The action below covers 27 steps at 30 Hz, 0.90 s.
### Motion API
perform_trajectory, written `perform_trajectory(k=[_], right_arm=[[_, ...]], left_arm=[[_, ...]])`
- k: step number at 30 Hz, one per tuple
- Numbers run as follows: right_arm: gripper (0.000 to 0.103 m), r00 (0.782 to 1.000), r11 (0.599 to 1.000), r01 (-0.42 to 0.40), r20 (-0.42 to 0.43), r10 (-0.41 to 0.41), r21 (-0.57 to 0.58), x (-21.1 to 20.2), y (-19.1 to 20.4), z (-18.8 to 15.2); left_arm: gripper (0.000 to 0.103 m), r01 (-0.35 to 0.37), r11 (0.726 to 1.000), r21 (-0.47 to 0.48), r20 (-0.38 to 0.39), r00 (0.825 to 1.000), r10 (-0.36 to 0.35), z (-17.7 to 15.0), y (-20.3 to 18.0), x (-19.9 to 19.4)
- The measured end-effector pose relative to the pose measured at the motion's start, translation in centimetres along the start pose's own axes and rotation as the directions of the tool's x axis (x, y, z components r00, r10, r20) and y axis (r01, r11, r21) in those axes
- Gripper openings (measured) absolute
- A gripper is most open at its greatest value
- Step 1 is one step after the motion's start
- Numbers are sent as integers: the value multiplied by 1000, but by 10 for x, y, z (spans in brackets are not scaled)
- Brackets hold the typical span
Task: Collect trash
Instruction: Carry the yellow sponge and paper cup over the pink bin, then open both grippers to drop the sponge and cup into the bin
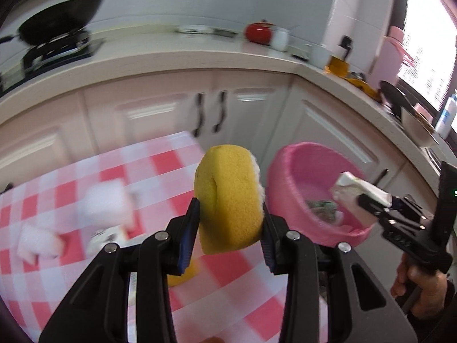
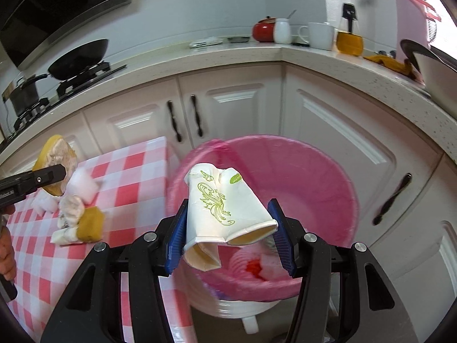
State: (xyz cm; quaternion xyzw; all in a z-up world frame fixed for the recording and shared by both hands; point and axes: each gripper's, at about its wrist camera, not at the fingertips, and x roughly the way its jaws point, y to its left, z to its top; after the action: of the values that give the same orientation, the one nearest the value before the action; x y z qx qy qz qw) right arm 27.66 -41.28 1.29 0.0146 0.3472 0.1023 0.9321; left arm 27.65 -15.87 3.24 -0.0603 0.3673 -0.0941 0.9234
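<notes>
My left gripper (image 1: 230,217) is shut on a yellow fruit peel (image 1: 228,197) and holds it above the red-and-white checked table (image 1: 85,271). My right gripper (image 2: 228,228) is shut on a crushed white paper cup (image 2: 222,214) with a green print, held over the pink-lined trash bin (image 2: 300,177). The bin (image 1: 288,171) stands off the table's right edge and holds some rubbish. In the left wrist view the right gripper (image 1: 371,200) with the cup (image 1: 354,191) is over the bin. In the right wrist view the left gripper (image 2: 51,175) holds the peel (image 2: 57,157) at the far left.
White tissues (image 2: 82,184), crumpled paper (image 2: 70,208) and another yellow peel piece (image 2: 91,224) lie on the table. White cabinets (image 2: 228,108) stand behind. The counter carries a black wok (image 2: 78,57), a red pot (image 2: 264,31) and a white mug (image 2: 320,35).
</notes>
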Motion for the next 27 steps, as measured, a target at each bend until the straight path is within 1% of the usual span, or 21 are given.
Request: perform_trajectory(k=[4,7,13,17,19,27], right_arm=[[52,1000,1000,9,0,-9,23,3,-16,0],[52,1000,999,10,-4,-10,42,6,-28,1],[52,1000,998,22,-5,-22,64,10,-51,3],[53,1000,997,24,2,-24,77,10,-63,4],[55,1000,997,25,-3,-25,76,11,-67,4],[55,999,996,33,-7,-32,87,14,-77,2]], left_arm=[[38,64,996,54,2,998,-64,11,-39,13],[39,98,992,82,0,995,-98,17,-61,23],[39,176,980,91,-30,984,-174,24,-93,43],[40,244,968,67,-62,969,-240,27,-109,58],[41,257,965,55,-76,965,-253,27,-114,65],[41,275,960,53,-101,958,-269,27,-128,81]])
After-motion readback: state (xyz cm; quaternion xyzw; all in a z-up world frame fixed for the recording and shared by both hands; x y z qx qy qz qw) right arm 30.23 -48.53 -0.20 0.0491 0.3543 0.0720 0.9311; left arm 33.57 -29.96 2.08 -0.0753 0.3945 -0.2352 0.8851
